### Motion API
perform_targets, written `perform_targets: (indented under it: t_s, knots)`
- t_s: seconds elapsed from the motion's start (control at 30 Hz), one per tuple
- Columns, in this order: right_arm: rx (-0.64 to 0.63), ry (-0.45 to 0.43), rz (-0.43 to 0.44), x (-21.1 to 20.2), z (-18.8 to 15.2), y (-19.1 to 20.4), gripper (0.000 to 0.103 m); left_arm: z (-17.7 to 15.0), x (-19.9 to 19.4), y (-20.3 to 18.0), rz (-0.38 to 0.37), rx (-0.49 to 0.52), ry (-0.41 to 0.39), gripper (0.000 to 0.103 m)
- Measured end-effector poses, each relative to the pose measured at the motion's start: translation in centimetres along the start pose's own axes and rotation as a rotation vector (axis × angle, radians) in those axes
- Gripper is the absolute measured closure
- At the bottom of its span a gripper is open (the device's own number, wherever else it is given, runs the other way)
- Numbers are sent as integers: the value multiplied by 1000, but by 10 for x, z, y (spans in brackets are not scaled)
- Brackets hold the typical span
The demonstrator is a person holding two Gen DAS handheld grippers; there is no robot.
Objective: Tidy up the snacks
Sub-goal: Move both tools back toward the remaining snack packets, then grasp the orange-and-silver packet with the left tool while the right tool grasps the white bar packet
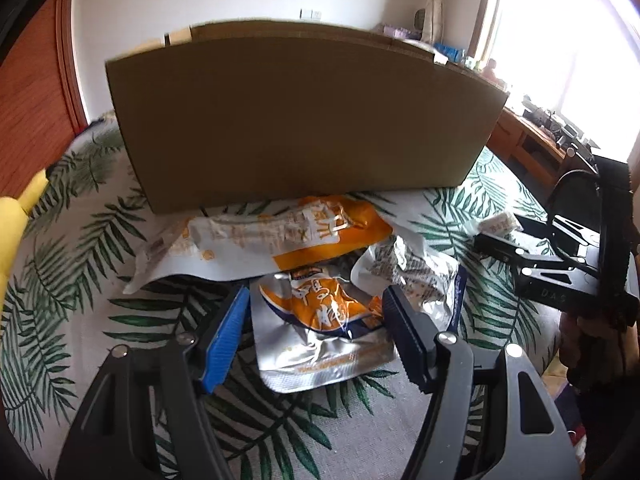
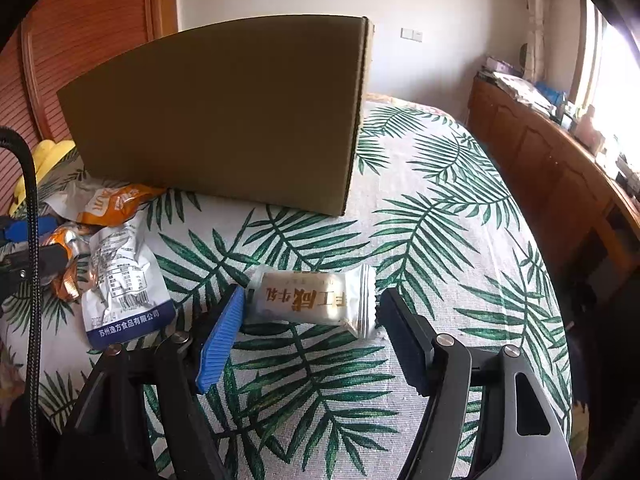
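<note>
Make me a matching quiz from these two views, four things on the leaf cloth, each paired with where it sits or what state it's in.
Things:
1. cardboard box
2. white candy packet
3. silver-and-orange pouch
4. yellow object

Places or states:
A. between the open right tool's fingers
B. between the open left tool's fingers
C. at the cloth's far left edge
D. standing upright behind the snacks

Pairs: 1-D, 2-A, 3-B, 4-C

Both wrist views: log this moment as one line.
left tongs open over silver-orange foil snack pouch | right tongs open around small white wrapped candy | brown cardboard box behind
</note>
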State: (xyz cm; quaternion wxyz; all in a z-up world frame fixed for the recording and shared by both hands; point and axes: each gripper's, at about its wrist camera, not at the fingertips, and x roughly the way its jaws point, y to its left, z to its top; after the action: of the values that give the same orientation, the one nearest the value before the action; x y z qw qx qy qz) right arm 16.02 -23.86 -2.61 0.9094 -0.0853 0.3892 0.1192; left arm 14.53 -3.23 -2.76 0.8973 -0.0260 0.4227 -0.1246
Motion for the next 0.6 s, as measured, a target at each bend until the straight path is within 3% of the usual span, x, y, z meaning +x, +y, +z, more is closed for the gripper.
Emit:
perform_targets:
  t_s: [0.23,0.3,0.43,0.5,0.6]
  knots:
    - [6,-1,-6,-2,0,-1,33,3,10,10,-14,-42,39,35]
    - [6,-1,-5,-2,0,-1,33,3,10,9,-19,-42,36,43]
    - [6,-2,-10,-2,0,-1,33,1,8,6,-15,-30,26,46]
    - [6,-2,-12,-4,-1,0,33,1,5,7,-15,-37,14,54]
    - [6,-2,-13,-4,-1,0,33,-1,1,11,-27,-46,-3,57]
